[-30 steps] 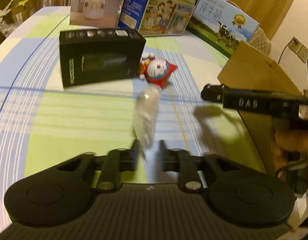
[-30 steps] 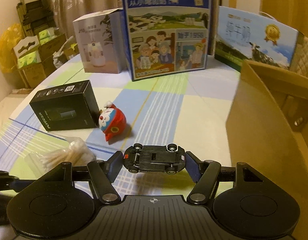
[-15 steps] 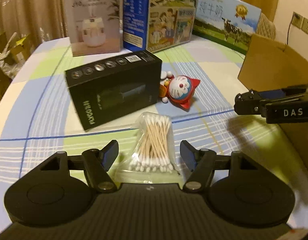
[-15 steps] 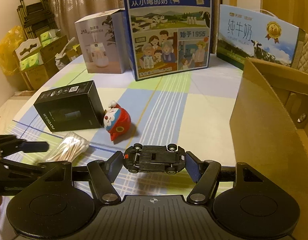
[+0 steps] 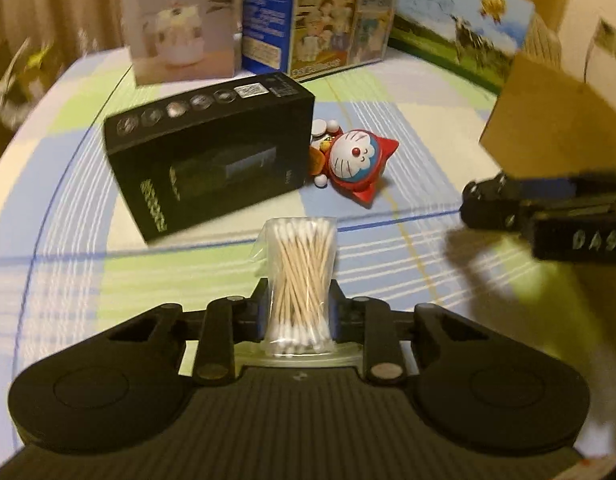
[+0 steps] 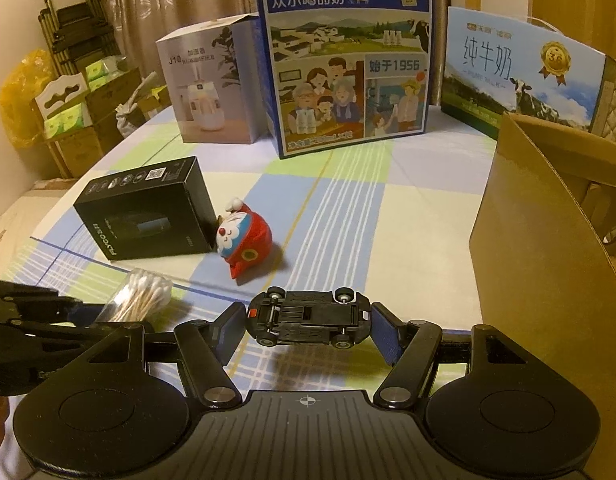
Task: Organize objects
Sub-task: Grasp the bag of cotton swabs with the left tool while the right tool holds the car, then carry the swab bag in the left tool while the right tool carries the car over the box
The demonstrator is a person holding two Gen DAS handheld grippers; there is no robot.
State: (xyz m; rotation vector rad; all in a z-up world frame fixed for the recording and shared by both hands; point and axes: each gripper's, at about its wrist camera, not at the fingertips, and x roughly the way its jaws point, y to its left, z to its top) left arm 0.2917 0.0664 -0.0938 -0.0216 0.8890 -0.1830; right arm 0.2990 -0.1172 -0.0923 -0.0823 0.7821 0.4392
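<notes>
Left gripper: we see the left gripper clamped on the bag of cotton swabs, pads pressing both flanks of the bundle, nothing loose between them.

Bag's long axis: the sticks run straight away from us along the fingers, near end tucked between the pads, far end poking out toward the black box (the plastic bulges wider above the pinch).

Right gripper: we find the right gripper closed on the toy car, which sits belly-up and crosswise, nose and tail against the two pads.

Where the held things are: both hang just over the checked tablecloth, at its near edge; the bag lies left of the car in the right wrist view.

Cardboard box: the open cardboard box stands at the right of the table, its wall rising just beside the right gripper.

Key relation: we judge the box to be the likely drop place (only a guess from the task). It lies right of both hands, and the right hand is plainly nearer. The left hand would have to cross over or behind the right one.

Still on the table: the cat toy lies on its side, touching the black box's right end, far from both grippers.

Risk: we think the slippery bag could slide out forward if tipped down.
</notes>
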